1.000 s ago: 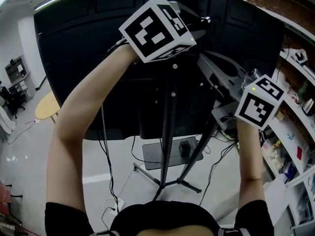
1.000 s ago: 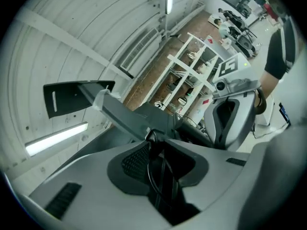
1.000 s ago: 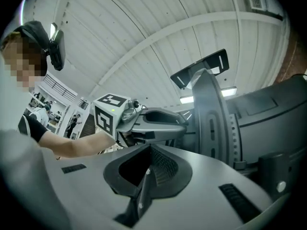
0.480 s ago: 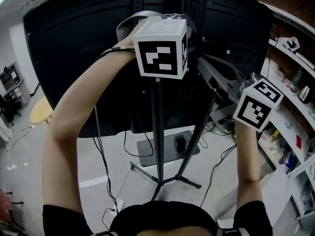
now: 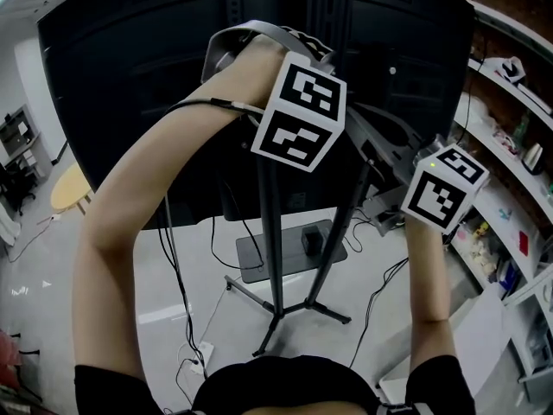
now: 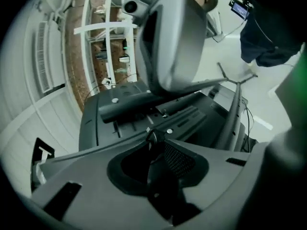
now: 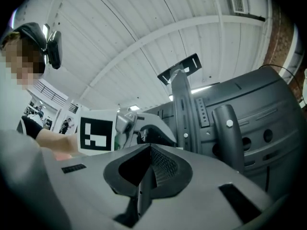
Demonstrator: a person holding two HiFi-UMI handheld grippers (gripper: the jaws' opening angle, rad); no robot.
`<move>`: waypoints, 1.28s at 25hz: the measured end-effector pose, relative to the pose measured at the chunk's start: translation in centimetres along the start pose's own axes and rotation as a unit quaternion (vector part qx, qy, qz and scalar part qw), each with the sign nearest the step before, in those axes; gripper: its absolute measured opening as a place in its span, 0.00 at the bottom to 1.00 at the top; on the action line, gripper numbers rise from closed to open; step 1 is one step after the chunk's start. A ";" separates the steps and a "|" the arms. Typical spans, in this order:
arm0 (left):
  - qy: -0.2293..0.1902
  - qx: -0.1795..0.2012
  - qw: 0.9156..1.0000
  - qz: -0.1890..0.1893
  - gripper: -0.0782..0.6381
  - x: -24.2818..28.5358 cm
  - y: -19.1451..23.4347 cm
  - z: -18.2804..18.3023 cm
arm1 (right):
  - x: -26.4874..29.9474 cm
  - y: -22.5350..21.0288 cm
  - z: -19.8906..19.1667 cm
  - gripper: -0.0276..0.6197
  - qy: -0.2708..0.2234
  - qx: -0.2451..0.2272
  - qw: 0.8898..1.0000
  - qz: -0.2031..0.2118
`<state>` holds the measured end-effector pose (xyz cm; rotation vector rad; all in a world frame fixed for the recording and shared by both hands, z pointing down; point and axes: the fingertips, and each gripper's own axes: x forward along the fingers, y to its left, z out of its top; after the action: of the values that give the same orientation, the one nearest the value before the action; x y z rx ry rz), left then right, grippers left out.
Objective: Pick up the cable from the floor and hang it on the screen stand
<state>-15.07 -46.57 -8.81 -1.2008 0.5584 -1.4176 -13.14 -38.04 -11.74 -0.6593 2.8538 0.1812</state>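
Left gripper (image 6: 153,141) up against the stand (image 5: 270,232), pinching what we read as the cable (image 6: 152,133) to drape it there; right gripper (image 7: 149,150) beside the stand, pressed together, empty

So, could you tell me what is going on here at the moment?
A person holds a gripper in each hand up behind the screen on its tripod stand. The left gripper is clamped on a dark cable close to the stand's mount; the cable trails over the left forearm down towards the floor. The right gripper is shut and empty beside it.
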 end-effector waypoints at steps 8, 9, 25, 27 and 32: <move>0.082 0.077 0.993 -0.030 0.26 1.0 -3.9 -0.8 | -1.2 0.3 -1.5 0.08 0.003 0.019 1.000 -0.004; 0.092 0.084 0.992 -0.035 0.26 0.9 -4.3 -1.0 | -1.2 0.4 -1.7 0.08 0.003 0.020 1.000 -0.004; 0.095 0.074 0.989 0.089 0.26 0.3 -4.5 -0.7 | -1.3 1.1 -3.8 0.08 0.004 0.041 0.999 -0.016; 0.080 0.060 0.987 0.122 0.28 -0.3 -4.1 -0.3 | -1.2 0.9 -4.4 0.08 0.008 0.048 0.999 -0.019; 0.047 0.028 0.983 0.178 0.33 -1.7 -4.6 1.5 | -1.0 1.1 -5.7 0.08 0.016 0.062 0.998 -0.021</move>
<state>-16.04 -43.46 -4.90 -0.9372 0.7526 -1.1786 -13.72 -37.58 -5.94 -0.7020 2.8502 -0.0130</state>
